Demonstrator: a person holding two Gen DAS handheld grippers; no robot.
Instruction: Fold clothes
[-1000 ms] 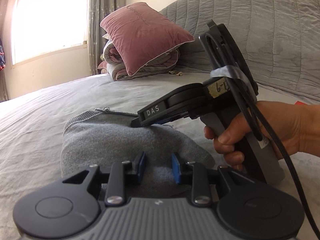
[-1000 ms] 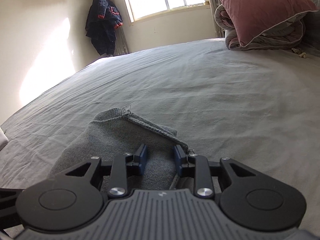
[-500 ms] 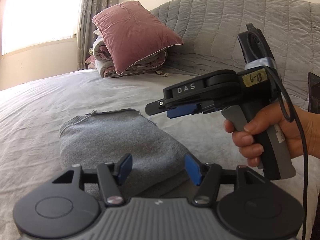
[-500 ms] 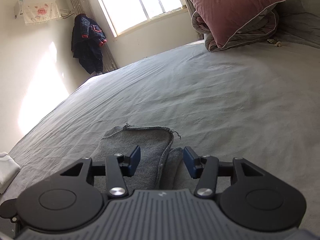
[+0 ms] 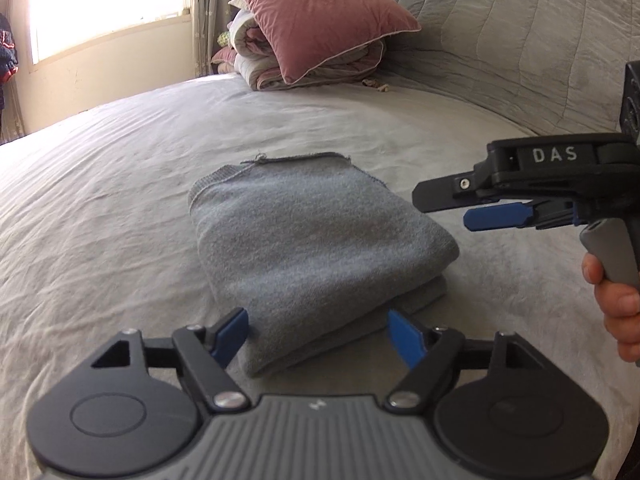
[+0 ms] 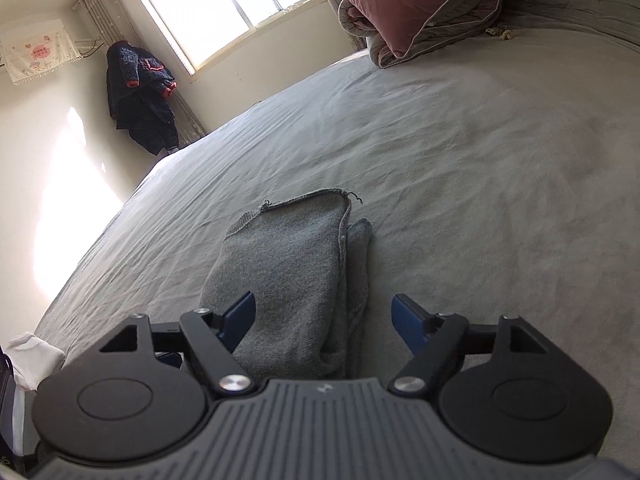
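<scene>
A grey knitted garment (image 5: 308,240) lies folded into a thick rectangle on the bed; it also shows in the right wrist view (image 6: 296,272). My left gripper (image 5: 318,332) is open and empty, raised just before the garment's near edge. My right gripper (image 6: 324,320) is open and empty, above the garment's near end. In the left wrist view the right gripper (image 5: 476,208) hangs in the air to the right of the garment, apart from it.
The grey bed sheet (image 5: 120,184) spreads all around the garment. A pink pillow on folded quilts (image 5: 316,24) lies at the back by the quilted headboard (image 5: 520,40). A dark jacket (image 6: 140,96) hangs in the corner. White cloth (image 6: 32,352) lies at the left edge.
Both grippers have opened, let go of the grey garment and pulled back and up from it. The garment now lies folded on the bed.
</scene>
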